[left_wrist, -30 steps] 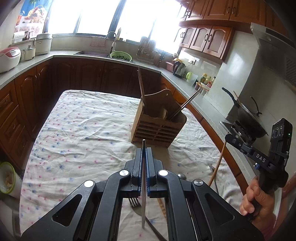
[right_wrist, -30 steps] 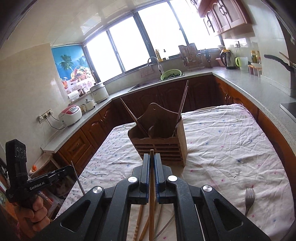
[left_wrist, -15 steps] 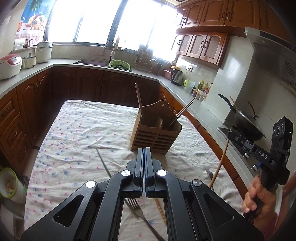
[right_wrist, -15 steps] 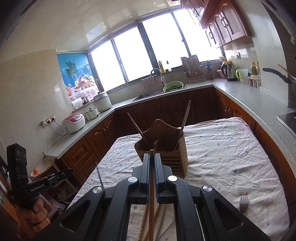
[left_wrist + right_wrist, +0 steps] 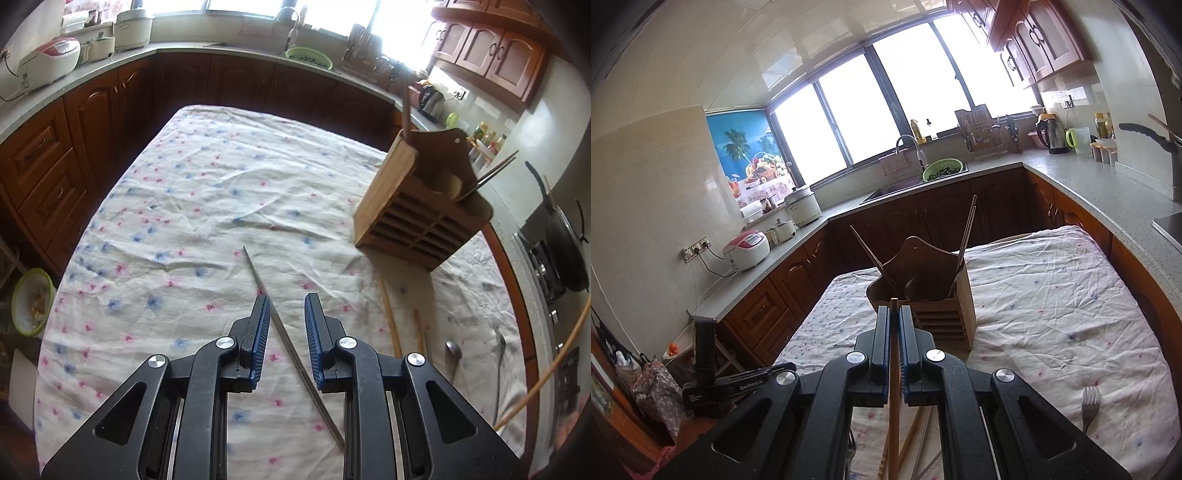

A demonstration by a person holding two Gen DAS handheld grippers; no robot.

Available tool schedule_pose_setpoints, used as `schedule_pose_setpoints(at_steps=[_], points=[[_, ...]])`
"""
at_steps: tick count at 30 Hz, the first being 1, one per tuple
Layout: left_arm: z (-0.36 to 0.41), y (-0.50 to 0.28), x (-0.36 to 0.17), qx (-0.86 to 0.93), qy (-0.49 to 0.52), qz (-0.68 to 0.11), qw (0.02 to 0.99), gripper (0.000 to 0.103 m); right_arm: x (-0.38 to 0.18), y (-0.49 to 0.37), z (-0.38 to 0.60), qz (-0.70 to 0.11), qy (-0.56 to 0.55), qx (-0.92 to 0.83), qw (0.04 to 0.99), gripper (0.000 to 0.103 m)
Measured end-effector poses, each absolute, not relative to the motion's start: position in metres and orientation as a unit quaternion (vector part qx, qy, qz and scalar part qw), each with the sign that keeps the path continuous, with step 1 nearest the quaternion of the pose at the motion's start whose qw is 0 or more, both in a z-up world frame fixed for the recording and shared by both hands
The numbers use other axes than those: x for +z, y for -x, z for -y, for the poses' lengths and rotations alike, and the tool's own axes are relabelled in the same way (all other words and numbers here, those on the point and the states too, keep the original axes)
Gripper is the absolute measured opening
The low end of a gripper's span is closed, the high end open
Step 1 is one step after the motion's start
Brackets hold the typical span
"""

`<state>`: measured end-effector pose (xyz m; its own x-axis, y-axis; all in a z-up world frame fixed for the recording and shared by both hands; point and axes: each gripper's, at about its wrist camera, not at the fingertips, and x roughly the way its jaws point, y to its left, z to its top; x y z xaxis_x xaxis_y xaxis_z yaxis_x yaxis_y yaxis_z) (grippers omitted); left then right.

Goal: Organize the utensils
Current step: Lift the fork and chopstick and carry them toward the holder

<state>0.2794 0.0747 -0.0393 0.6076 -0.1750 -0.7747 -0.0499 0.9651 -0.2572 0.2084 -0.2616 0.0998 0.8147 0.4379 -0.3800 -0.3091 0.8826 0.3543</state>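
Since a second ago the left gripper (image 5: 284,314) has let go its metal chopstick (image 5: 291,347); the jaws now stand apart above the flowered tablecloth (image 5: 192,206), with the chopstick lying flat on the cloth beneath and between them, running near-right to far-left. Right gripper (image 5: 894,325) stays clamped on a wooden chopstick (image 5: 894,406), held upright just near the wooden utensil holder (image 5: 942,314). Fork (image 5: 1090,406) lies at near right on the cloth.
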Motion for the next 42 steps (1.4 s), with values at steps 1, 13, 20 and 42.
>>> schedule_pose_setpoints(at_steps=[1,13,20,42], points=[[-0.074,-0.288,-0.048,-0.030,0.129,-0.450,0.883,0.018,0.099,-0.209,0.261,-0.232,-0.140,0.200,0.942,0.004],[-0.059,-0.351,-0.095,0.011,0.082,-0.490,0.868,0.006,0.092,-0.220,0.260,-0.243,-0.146,0.215,0.935,0.004],[-0.062,-0.317,-0.068,-0.028,0.112,-0.455,0.883,0.004,0.092,-0.220,0.261,-0.241,-0.148,0.214,0.935,0.004],[-0.066,-0.220,0.056,-0.107,0.152,-0.313,0.931,0.004,0.114,-0.210,0.253,-0.212,-0.136,0.218,0.943,0.004]])
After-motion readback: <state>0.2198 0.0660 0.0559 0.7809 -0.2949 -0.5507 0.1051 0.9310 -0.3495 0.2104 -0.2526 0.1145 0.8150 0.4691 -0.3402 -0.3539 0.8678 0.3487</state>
